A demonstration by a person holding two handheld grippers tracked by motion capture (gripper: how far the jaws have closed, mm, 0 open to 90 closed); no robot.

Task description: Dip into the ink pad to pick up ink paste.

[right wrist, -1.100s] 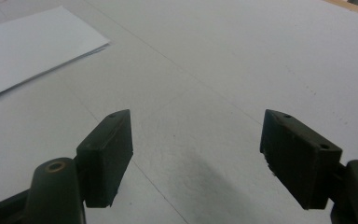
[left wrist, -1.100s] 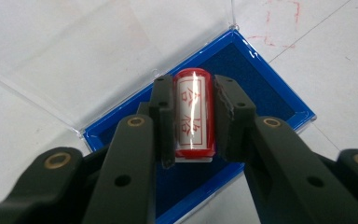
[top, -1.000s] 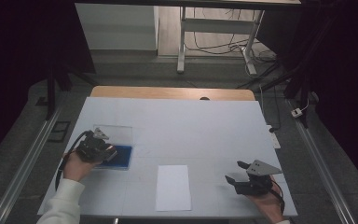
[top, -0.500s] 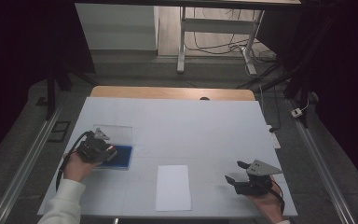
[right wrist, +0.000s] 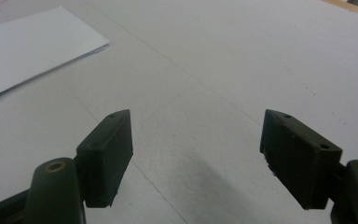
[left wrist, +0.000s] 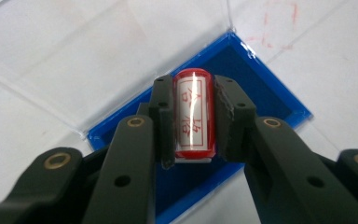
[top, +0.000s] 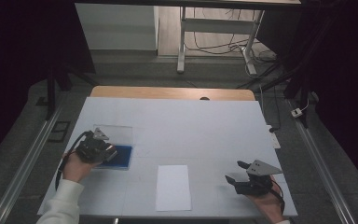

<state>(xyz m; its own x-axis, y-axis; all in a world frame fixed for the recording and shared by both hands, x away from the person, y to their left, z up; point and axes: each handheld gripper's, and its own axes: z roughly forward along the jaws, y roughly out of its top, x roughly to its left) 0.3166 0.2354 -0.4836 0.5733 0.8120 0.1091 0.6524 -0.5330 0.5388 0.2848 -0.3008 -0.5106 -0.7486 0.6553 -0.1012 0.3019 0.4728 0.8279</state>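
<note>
Two claws are mine: my left claw point(left wrist: 193, 126) clenches a red stamp point(left wrist: 194, 114) over the blue ink pad point(left wrist: 261, 88); my right claw point(right wrist: 196, 154) gapes released above the counter point(right wrist: 242, 60).

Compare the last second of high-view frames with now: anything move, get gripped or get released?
No visible change. The left tongs stay shut on the red stamp over the blue ink pad case, whose clear lid lies open behind it. The right tongs stay open and empty near the table's right front corner. The white paper lies where it was.
</note>
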